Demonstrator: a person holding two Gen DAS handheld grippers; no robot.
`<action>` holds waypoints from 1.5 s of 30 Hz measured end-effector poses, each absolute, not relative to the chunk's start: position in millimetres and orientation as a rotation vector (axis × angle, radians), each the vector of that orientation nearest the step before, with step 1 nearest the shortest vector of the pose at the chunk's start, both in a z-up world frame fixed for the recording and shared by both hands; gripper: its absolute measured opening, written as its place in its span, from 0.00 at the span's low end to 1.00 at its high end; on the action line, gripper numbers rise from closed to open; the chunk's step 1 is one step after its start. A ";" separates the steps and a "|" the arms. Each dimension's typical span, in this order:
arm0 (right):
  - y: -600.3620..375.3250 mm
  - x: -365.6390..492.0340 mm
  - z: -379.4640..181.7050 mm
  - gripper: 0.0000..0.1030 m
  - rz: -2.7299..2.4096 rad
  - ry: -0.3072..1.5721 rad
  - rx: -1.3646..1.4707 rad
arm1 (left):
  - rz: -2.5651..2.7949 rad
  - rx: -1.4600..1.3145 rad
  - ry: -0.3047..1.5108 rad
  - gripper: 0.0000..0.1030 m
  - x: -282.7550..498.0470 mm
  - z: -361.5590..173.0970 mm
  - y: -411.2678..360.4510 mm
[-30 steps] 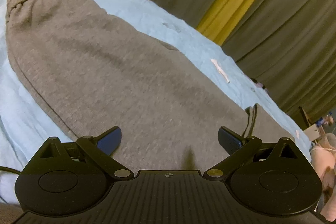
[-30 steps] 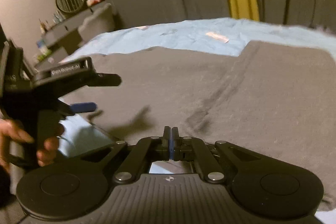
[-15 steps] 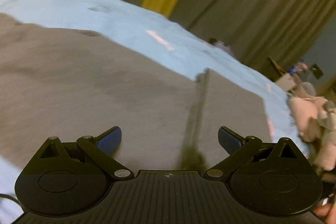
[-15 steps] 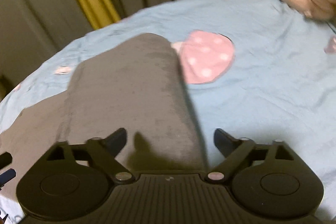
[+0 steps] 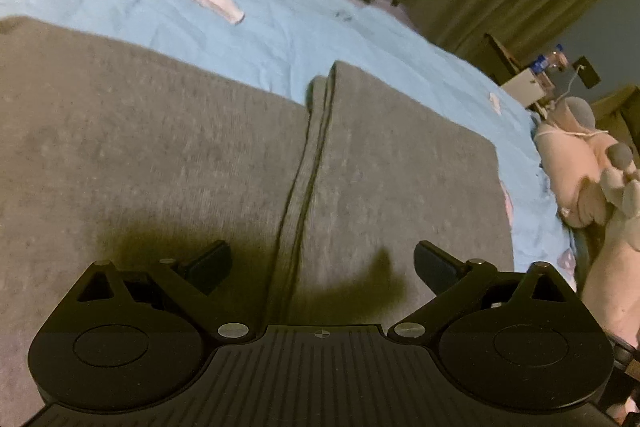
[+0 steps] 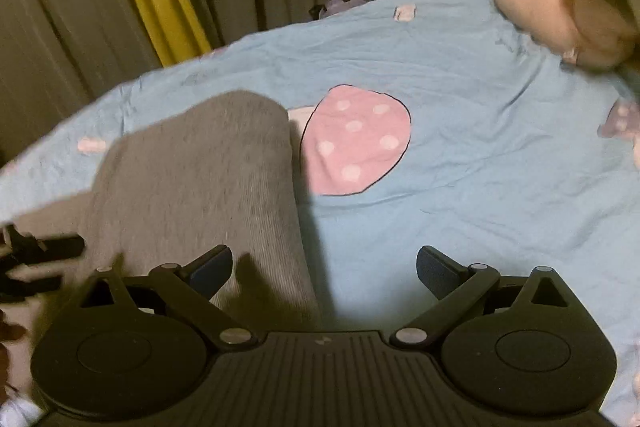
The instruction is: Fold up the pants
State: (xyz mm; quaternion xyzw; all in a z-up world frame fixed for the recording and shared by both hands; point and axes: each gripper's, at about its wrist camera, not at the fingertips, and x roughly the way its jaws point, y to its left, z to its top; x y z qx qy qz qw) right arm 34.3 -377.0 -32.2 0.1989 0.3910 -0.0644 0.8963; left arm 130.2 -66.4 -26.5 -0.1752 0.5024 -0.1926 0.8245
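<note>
Right gripper (image 6: 324, 263) newly wide, empty.

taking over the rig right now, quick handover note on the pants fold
Left tongs: open, empty, above the pants near the cuff seam.
Right tongs: open, empty, over the leg end at its edge beside the sheet.
Pants lie flat on the sheet, legs apparently stacked.
Left to do: grip the leg end and fold it over.

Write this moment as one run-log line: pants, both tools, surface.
pants: grey, flat | left tool: open, empty | right tool: open, empty | surface: blue bedsheet
</note>
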 end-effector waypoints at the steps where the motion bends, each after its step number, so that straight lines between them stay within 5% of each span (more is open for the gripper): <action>1: -381.5 35.8 -36.0 0.96 -0.138 0.810 0.449 | -0.404 -0.368 1.071 0.92 132.6 -28.7 -66.2; 5: -385.1 45.4 -47.8 0.96 -0.163 0.848 0.475 | -0.412 -0.370 1.056 0.77 138.1 -29.5 -67.0; 9: -380.5 49.2 -52.3 0.96 -0.139 0.857 0.472 | -0.451 -0.371 1.061 0.43 139.6 -28.4 -67.8; 16: -379.0 49.5 -53.6 0.96 -0.124 0.855 0.472 | -0.419 -0.441 1.075 0.45 145.3 -36.9 -67.1; 17: -379.1 49.9 -53.9 0.96 -0.125 0.855 0.473 | -0.406 -0.434 1.074 0.40 145.2 -34.9 -69.5; 18: -379.6 50.1 -54.1 0.96 -0.126 0.853 0.477 | -0.398 -0.421 1.071 0.21 144.4 -33.0 -71.7; 34: -384.9 42.7 -48.9 0.96 -0.137 0.816 0.508 | -0.332 -0.457 0.921 0.17 87.0 27.2 -15.7; 45: -371.9 49.0 -51.4 0.96 -0.134 0.876 0.430 | -0.140 -0.381 0.955 0.20 69.4 -13.6 22.5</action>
